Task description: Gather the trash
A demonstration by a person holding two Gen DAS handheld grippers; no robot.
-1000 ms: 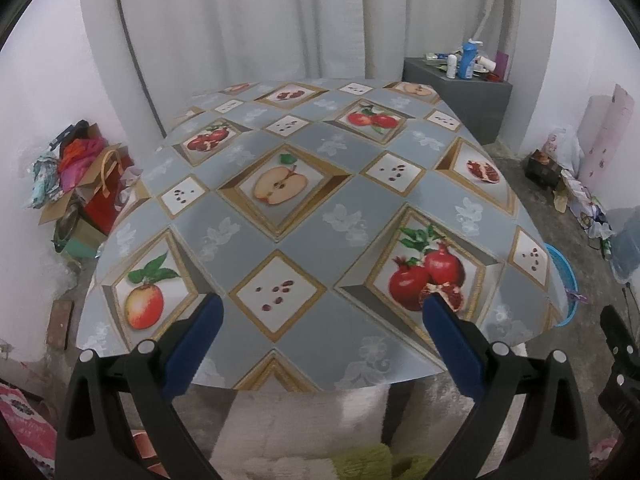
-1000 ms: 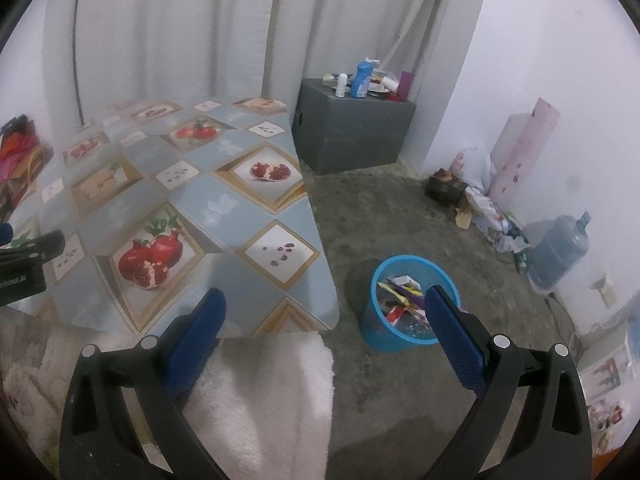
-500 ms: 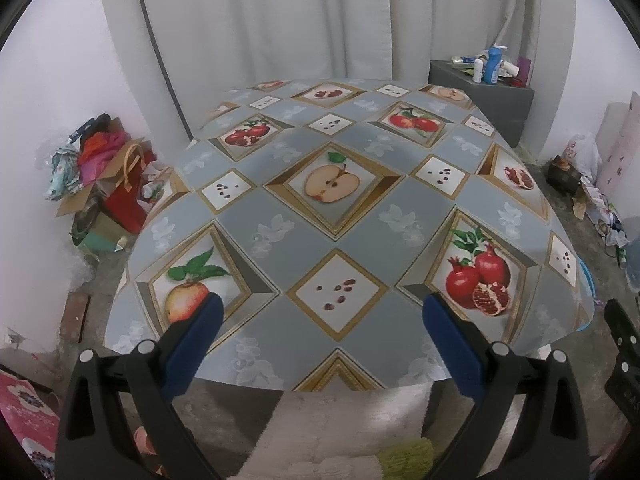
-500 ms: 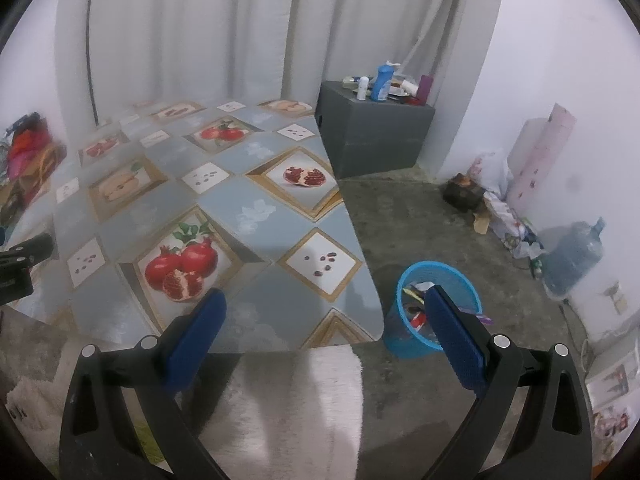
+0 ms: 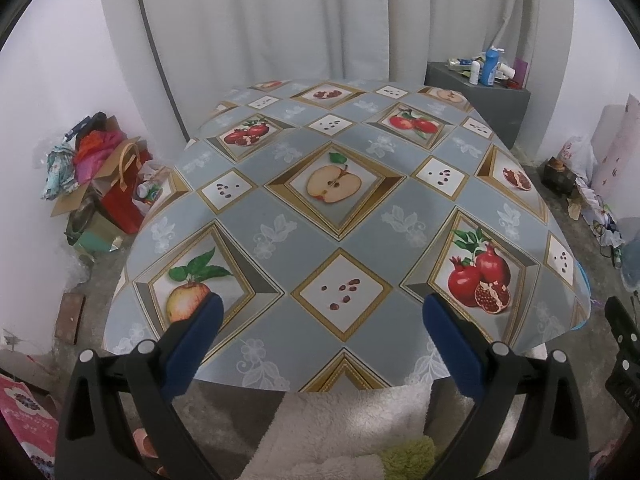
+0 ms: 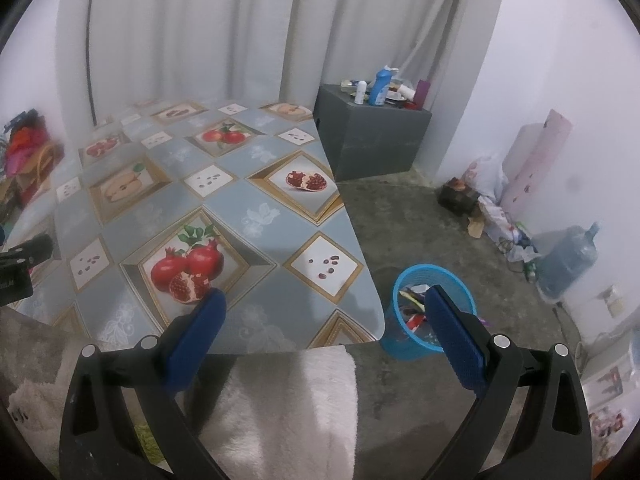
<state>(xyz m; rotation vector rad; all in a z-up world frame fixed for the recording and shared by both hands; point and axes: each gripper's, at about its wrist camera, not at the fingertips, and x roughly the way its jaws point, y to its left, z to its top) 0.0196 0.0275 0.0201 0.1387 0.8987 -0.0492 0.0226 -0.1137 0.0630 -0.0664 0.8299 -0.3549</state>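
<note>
A blue mesh bin [image 6: 404,336] stands on the concrete floor by the table's right corner, with several wrappers and scraps [image 6: 412,300] inside it. My right gripper [image 6: 325,300] is open and holds nothing, its right finger overlapping the bin in view. In the left wrist view my left gripper [image 5: 320,304] hangs open and holds nothing above the near edge of the table [image 5: 280,240], which wears a grey fruit-print cloth. The bin's rim [image 5: 583,280] just peeks out past the table's right edge there.
A grey cabinet [image 6: 372,136] with bottles stands at the back right. A water jug [image 6: 568,256], bags and rolled paper [image 6: 536,160] line the right wall. A pile of bags and boxes [image 5: 100,176] sits left of the table. A fluffy white rug [image 6: 292,408] lies below.
Both grippers have drawn back and risen from the table, so more of its cloth and the floor shows. The bin has slid from between the right fingers toward the right finger. Both stay open.
</note>
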